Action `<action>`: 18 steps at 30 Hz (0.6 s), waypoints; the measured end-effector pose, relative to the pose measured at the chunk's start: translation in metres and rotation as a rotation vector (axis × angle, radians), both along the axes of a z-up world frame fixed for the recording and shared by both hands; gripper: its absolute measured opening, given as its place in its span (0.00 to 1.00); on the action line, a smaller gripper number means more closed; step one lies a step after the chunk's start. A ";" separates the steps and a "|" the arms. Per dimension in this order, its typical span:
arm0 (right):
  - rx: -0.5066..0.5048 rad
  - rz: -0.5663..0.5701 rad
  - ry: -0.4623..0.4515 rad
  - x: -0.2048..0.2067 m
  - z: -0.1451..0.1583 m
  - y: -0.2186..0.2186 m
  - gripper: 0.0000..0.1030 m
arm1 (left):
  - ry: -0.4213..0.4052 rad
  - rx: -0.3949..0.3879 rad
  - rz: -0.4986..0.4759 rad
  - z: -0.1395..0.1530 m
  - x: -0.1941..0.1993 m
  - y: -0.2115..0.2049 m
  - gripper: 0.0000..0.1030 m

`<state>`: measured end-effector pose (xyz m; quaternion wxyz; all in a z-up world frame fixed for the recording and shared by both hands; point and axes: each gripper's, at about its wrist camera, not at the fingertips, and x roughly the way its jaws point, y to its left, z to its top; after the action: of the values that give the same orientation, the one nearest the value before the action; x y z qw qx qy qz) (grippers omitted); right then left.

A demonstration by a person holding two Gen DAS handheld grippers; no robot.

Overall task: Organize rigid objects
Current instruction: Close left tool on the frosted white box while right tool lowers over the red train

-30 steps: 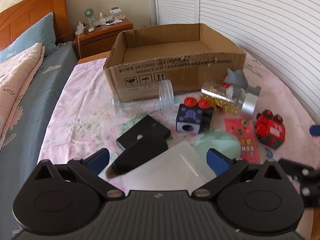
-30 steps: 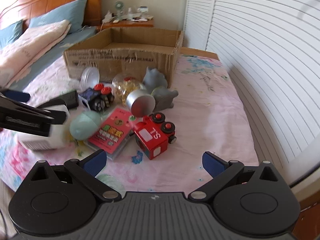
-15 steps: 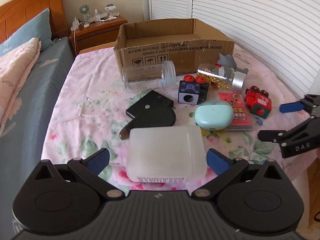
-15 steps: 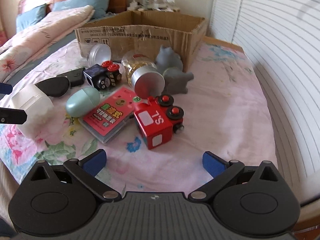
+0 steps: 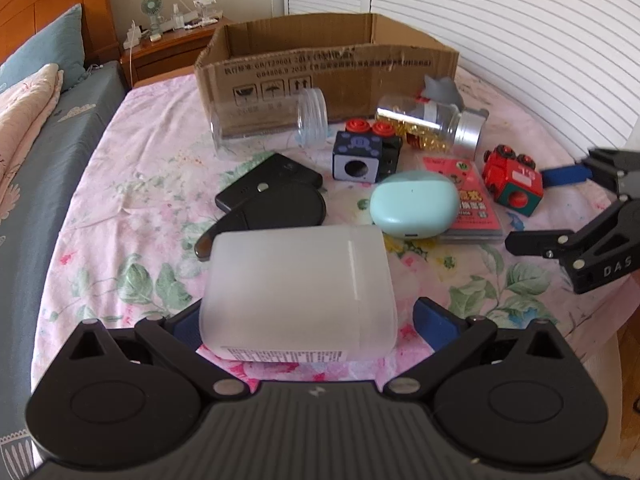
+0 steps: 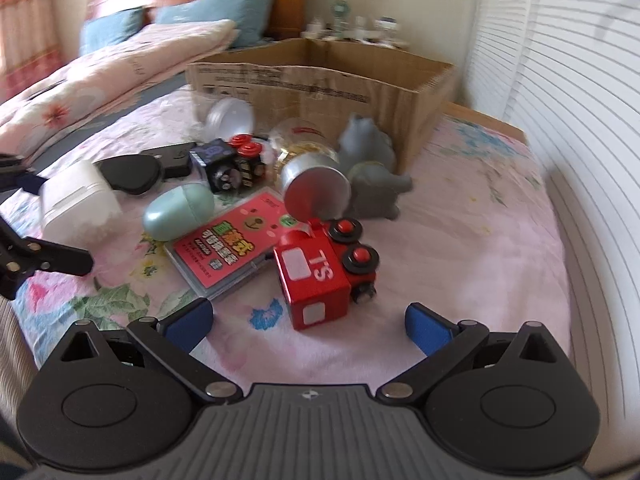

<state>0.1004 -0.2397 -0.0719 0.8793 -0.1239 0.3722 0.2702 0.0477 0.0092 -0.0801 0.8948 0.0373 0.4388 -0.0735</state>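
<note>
White box between the left gripper's fingers
The left gripper (image 5: 298, 320) straddles a translucent white box (image 5: 298, 288) on the floral bedsheet (image 5: 132, 208); pad contact seems likely, though hidden

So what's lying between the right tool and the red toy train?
Nothing: in the right wrist view, only bare floral bedsheet separates the open right tool from the red toy train.

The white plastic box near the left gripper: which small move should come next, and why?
Probably close the left gripper on the white plastic box: the box already sits between its open blue fingers, and the cardboard box is open behind.
</note>
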 end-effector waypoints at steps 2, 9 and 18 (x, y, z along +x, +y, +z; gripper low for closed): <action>-0.003 0.063 0.004 0.006 0.001 -0.001 1.00 | 0.019 -0.013 0.006 -0.003 0.002 0.001 0.99; -0.003 0.226 0.007 0.025 0.001 0.001 1.00 | -0.004 -0.025 0.011 -0.005 0.000 0.004 0.99; -0.039 0.298 0.037 0.007 0.005 0.014 1.00 | -0.040 -0.030 -0.002 -0.007 -0.003 0.007 1.00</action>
<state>0.1078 -0.2253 -0.0665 0.8198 -0.1898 0.3709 0.3928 0.0445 0.0161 -0.0869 0.9038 0.0256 0.4195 -0.0801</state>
